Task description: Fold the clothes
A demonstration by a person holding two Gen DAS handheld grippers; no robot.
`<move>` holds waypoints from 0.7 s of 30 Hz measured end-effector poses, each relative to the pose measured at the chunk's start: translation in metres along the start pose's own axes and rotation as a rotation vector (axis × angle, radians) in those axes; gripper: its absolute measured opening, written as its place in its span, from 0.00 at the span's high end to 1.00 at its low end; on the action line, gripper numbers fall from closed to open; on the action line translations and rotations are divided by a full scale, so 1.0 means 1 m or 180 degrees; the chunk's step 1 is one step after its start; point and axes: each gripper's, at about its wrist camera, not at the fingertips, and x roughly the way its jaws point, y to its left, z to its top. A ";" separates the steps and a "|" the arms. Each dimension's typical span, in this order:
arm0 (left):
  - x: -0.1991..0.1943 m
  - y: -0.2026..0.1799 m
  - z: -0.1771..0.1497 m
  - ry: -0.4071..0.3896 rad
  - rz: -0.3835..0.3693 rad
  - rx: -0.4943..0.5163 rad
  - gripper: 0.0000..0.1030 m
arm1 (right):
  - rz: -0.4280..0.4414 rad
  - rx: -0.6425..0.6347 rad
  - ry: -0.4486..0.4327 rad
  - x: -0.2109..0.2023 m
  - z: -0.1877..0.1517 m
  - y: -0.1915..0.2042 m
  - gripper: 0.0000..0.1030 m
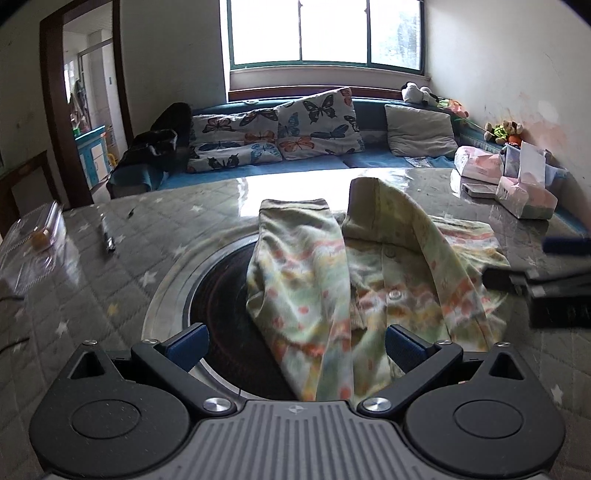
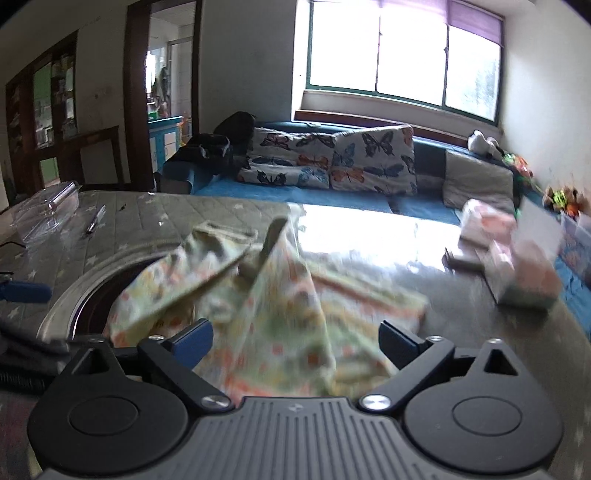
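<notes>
Sofa (image 1: 280, 162) in blue ran along the far wall under the window (image 1: 325, 33), loaded with butterfly-print cushions (image 1: 317, 123) and a plain grey cushion (image 1: 421, 129). Nearer stood the table (image 1: 110, 266), covered in a grey quilted cloth with white stars, with a round metal-rimmed inset (image 1: 166, 295) at its centre. Over that inset lay the garment (image 1: 306, 288), a small pale green buttoned top with orange and yellow markings, crumpled rather than flat; its body spread toward the right of the table, while both sleeves ran lengthwise away from the cameras toward the sofa, cuffs at the far end, and the right one stood raised in a ridge. The left gripper (image 1: 295, 347) sat low over the near edge of the cloth with its blue pads spread wide apart, fabric lying between them but not pinched. The right gripper (image 2: 295, 343) was likewise spread wide, the blurred fabric passing between its fingers without being clamped. Tissue packs (image 1: 524, 195) sat at the table's far right corner, a clear plastic box (image 1: 40, 229) at the far left edge, and a pen (image 1: 109, 240) lay just beside that box.
</notes>
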 end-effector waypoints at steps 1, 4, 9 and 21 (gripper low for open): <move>0.004 -0.001 0.002 0.0004 -0.0010 0.0018 0.01 | -0.0004 -0.0034 -0.0007 0.008 0.009 0.000 0.07; 0.017 -0.003 0.011 0.0032 -0.0076 0.0069 0.04 | 0.0018 -0.0114 -0.0001 0.031 0.029 0.000 0.11; 0.039 -0.005 0.021 0.0089 -0.0164 0.0112 0.13 | 0.0059 -0.0256 0.0085 0.076 0.060 0.006 0.18; 0.076 -0.012 0.036 0.0198 -0.0343 0.0222 0.34 | 0.0144 -0.0144 0.0599 0.172 0.070 -0.006 0.58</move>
